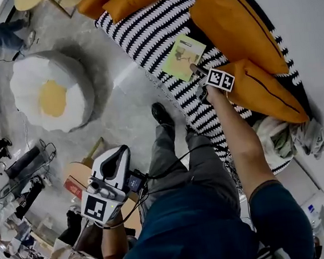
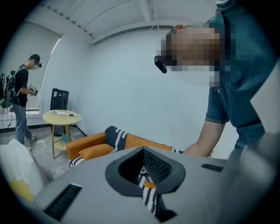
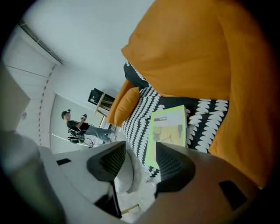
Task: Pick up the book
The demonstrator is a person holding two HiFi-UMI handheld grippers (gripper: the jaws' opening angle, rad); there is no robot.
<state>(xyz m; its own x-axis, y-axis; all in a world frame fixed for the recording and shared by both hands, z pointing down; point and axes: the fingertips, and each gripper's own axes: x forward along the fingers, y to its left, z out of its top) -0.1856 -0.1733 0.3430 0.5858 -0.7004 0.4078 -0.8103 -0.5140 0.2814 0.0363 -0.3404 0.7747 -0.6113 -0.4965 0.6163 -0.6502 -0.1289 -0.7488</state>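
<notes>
The book (image 1: 183, 56), thin with a yellow-green cover, lies flat on the black-and-white striped sofa cover (image 1: 146, 30). My right gripper (image 1: 195, 68) is at the book's near corner, its marker cube just behind it. In the right gripper view the right gripper (image 3: 141, 148) is open, and the book (image 3: 168, 129) lies just beyond the tips, closer to the right finger; nothing is between the pads. My left gripper (image 1: 120, 154) hangs low by my waist, far from the book. Seen in its own view, the left gripper (image 2: 143, 151) has its tips together and holds nothing.
Two orange cushions (image 1: 231, 21) (image 1: 261, 89) lie right of the book, and a heap of cloth (image 1: 289, 133) is at the sofa's near end. An egg-shaped pouf (image 1: 51, 91) sits on the floor at left. A person (image 2: 22, 100) stands by a round table (image 2: 62, 116).
</notes>
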